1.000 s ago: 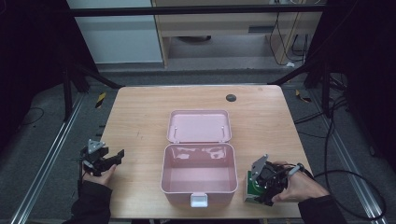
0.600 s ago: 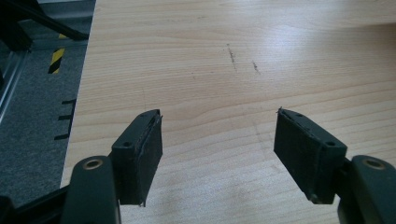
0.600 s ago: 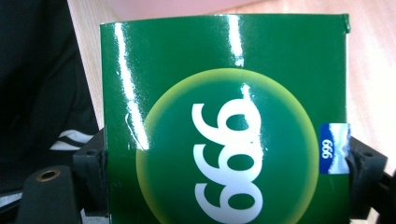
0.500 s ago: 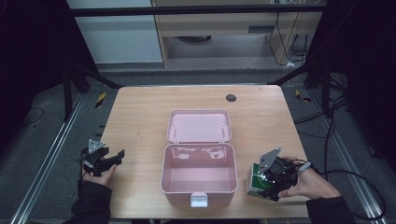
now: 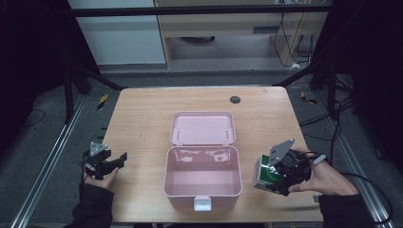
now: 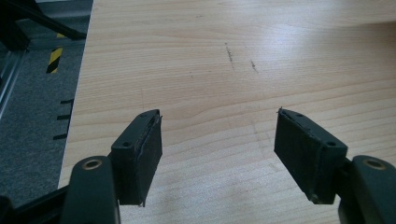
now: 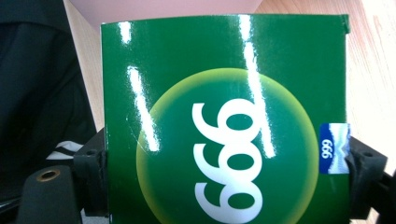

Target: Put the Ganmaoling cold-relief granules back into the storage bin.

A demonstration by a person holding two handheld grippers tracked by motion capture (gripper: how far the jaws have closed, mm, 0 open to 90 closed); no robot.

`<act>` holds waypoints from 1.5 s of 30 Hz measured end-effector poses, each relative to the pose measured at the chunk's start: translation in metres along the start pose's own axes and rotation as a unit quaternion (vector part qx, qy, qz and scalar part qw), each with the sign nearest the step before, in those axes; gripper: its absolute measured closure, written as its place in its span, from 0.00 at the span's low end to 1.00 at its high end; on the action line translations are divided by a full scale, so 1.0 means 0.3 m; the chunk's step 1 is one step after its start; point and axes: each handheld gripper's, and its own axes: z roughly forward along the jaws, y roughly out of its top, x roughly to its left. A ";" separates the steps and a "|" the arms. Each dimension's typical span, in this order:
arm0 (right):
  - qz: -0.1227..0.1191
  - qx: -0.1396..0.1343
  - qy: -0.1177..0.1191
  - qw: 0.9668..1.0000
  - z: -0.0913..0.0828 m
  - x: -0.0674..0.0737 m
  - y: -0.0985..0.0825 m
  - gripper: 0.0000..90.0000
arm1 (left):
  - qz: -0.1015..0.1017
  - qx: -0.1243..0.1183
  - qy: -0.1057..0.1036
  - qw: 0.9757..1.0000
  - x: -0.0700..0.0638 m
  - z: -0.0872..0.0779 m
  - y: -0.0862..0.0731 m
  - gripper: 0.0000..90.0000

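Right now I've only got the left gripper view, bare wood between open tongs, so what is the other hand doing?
Observer: The right gripper is shut on a green box, its tongs pressing the two side edges.
Operator: Where is that on the table?
Observer: Near the front right, just right of an open pink case; the box is outside it.
Operator: Anything in the case?
Observer: In the high view its tray looks empty, and the lid lies back flat behind it.
Operator: Any marking on the box?
Observer: White digits in a yellow-green circle, 999, upside down in the right gripper view.
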 end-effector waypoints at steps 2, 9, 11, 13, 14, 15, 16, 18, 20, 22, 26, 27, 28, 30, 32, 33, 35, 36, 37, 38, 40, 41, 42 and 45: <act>0.001 0.000 -0.001 1.000 -0.012 -0.003 0.006 0.18 | 0.000 0.000 0.000 1.000 0.000 0.000 0.000 0.35; -0.002 -0.007 -0.009 1.000 -0.059 -0.014 0.034 0.18 | 0.004 0.005 -0.001 1.000 -0.001 0.001 -0.001 0.35; -0.006 -0.007 -0.010 1.000 -0.074 -0.015 0.045 0.18 | 0.003 0.004 -0.001 1.000 -0.001 0.002 -0.001 0.35; -0.009 -0.009 -0.012 1.000 -0.089 -0.016 0.059 0.18 | 0.004 0.006 -0.001 1.000 0.000 0.002 -0.001 0.35; -0.010 -0.009 -0.013 1.000 -0.098 -0.017 0.066 0.18 | 0.004 0.006 -0.001 1.000 0.000 0.002 -0.001 0.35; -0.012 -0.009 -0.014 1.000 -0.106 -0.018 0.075 0.18 | 0.004 0.006 -0.001 1.000 0.000 0.002 -0.001 0.35; -0.014 -0.010 -0.017 1.000 -0.114 -0.019 0.083 0.18 | 0.004 0.006 -0.001 1.000 0.000 0.001 -0.001 0.35; -0.017 -0.010 -0.018 1.000 -0.131 -0.019 0.099 0.18 | 0.004 0.005 -0.002 1.000 0.001 0.000 0.000 0.35; -0.021 -0.012 -0.021 0.999 -0.144 -0.017 0.113 0.18 | 0.005 0.006 -0.002 1.000 0.001 -0.001 -0.001 0.34; -0.026 -0.017 -0.025 0.999 -0.162 -0.013 0.130 0.18 | 0.005 0.005 -0.003 1.000 0.000 -0.001 -0.001 0.34; -0.031 -0.018 -0.028 0.999 -0.184 -0.008 0.153 0.18 | 0.004 0.003 -0.002 1.000 -0.004 -0.002 -0.001 0.34; -0.031 -0.017 -0.027 0.999 -0.189 -0.008 0.158 0.18 | 0.005 0.003 -0.002 1.000 -0.004 -0.002 -0.001 0.34; -0.031 -0.015 -0.029 0.999 -0.194 -0.007 0.165 0.18 | 0.005 0.004 -0.003 1.000 -0.004 -0.001 -0.001 0.34; -0.036 -0.016 -0.032 0.999 -0.202 -0.005 0.183 0.18 | 0.005 0.004 -0.002 1.000 -0.005 -0.001 -0.001 0.34; -0.039 -0.021 -0.031 0.999 -0.206 -0.001 0.199 0.18 | 0.005 0.004 -0.003 1.000 -0.006 -0.002 -0.001 0.34; -0.039 -0.021 -0.031 0.999 -0.206 -0.001 0.199 0.18 | 0.005 0.004 -0.003 1.000 -0.006 -0.002 -0.001 0.34; -0.044 -0.020 -0.032 0.998 -0.214 0.007 0.222 0.18 | 0.008 0.005 -0.002 1.000 -0.008 -0.004 -0.001 0.34; -0.046 -0.021 -0.031 0.998 -0.215 0.009 0.230 0.18 | 0.008 0.004 -0.002 1.000 -0.009 -0.004 -0.002 0.34; -0.046 -0.021 -0.031 0.998 -0.215 0.011 0.236 0.18 | 0.008 0.003 -0.002 1.000 -0.011 -0.004 -0.002 0.34; -0.050 -0.021 -0.029 0.998 -0.215 0.013 0.247 0.18 | 0.008 0.002 -0.002 1.000 -0.012 -0.004 -0.002 0.34; -0.055 -0.021 -0.027 0.998 -0.210 0.017 0.264 0.18 | 0.008 0.001 -0.002 1.000 -0.013 -0.003 -0.002 0.34; -0.057 -0.020 -0.026 0.998 -0.207 0.018 0.271 0.18 | 0.008 0.001 -0.002 1.000 -0.013 -0.003 -0.002 0.34; -0.060 -0.020 -0.025 0.998 -0.203 0.018 0.280 0.18 | 0.008 0.002 -0.001 1.000 -0.013 -0.002 -0.003 0.34; -0.067 -0.020 -0.020 0.997 -0.188 0.024 0.309 0.18 | 0.008 0.002 -0.001 1.000 -0.013 -0.002 -0.003 0.34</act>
